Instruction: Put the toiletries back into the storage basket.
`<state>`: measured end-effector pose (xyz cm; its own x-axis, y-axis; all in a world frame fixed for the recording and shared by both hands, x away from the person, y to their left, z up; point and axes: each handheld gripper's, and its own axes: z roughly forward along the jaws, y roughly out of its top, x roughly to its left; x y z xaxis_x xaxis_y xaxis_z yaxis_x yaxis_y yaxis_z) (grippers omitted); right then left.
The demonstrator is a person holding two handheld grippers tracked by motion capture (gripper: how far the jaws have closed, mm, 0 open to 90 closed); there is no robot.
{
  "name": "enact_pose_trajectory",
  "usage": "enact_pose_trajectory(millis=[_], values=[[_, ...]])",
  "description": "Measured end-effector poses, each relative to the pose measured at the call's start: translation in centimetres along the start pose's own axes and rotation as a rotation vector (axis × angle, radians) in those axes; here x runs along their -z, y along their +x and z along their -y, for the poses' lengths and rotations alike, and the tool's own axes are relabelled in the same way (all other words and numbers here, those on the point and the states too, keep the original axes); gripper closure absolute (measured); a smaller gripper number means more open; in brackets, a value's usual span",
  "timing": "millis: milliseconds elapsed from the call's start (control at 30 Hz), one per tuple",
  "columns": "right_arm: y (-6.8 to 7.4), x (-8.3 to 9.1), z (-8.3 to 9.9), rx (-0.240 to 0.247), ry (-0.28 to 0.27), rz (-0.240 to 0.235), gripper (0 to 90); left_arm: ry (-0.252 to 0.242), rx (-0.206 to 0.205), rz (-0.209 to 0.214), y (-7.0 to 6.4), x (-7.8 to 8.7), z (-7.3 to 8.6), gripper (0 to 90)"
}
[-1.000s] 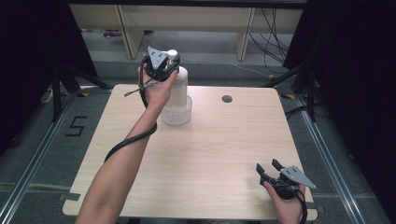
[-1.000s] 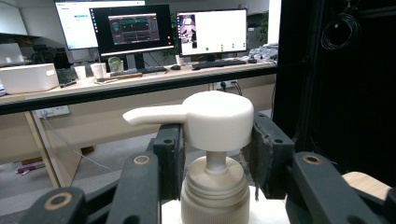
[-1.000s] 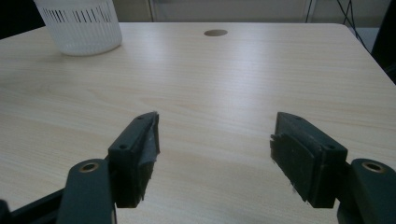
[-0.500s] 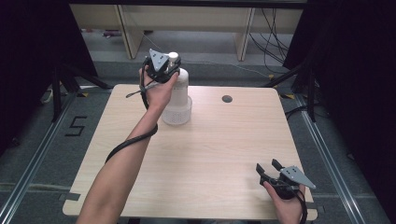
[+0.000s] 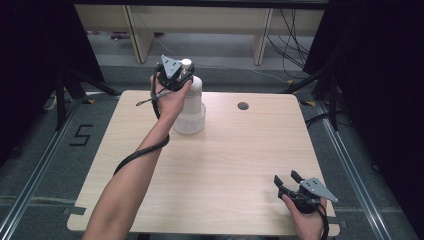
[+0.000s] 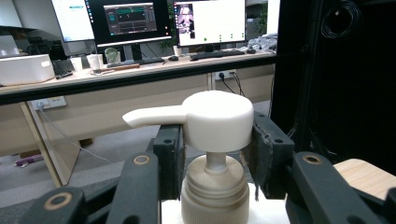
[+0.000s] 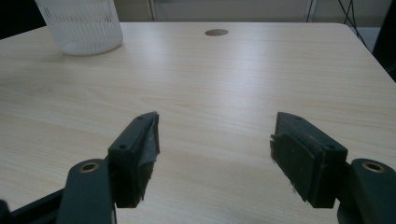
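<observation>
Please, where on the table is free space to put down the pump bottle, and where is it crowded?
The table is bare across its middle and near-left part, between the white ribbed basket and the right gripper. The far-right side around the round hole is free too. It is crowded only far-left, where the left gripper meets the pump bottle.

left gripper (image 5: 181, 75) | edged slightly right | atop pump bottle (image 5: 191, 102)
</observation>
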<state>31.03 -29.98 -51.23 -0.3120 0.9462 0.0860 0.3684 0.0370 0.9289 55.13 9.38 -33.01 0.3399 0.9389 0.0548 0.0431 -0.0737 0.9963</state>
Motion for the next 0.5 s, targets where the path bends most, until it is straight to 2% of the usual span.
enact_pose_trajectory(millis=[100, 167, 233, 300, 333, 400, 500], values=[[-0.07, -0.08, 0.03, 0.012, -0.008, 0.009, 32.4, 0.008, 0.014, 0.003, -0.12, -0.07, 0.31, 59.2], [-0.18, -0.18, 0.03, 0.024, -0.016, -0.002, 32.5, 0.010, 0.003, 0.002, -0.08, -0.07, 0.44, 59.2], [-0.07, -0.12, 0.04, 0.009, -0.004, -0.005, 32.5, 0.014, 0.018, 0.006, -0.18, -0.05, 0.61, 59.2], [-0.07, -0.12, 0.04, 0.010, -0.004, -0.005, 32.4, 0.012, 0.006, 0.005, -0.11, -0.06, 0.69, 59.2], [-0.05, -0.06, 0.03, 0.011, -0.002, 0.004, 32.4, 0.018, 0.020, 0.008, -0.19, -0.05, 0.76, 59.2], [-0.08, -0.13, 0.05, 0.015, -0.018, 0.009, 32.4, 0.020, 0.019, 0.009, -0.20, -0.06, 0.84, 59.2], [-0.08, -0.12, 0.04, 0.018, -0.013, 0.013, 32.5, 0.017, 0.007, 0.006, -0.15, -0.10, 0.98, 59.2]])
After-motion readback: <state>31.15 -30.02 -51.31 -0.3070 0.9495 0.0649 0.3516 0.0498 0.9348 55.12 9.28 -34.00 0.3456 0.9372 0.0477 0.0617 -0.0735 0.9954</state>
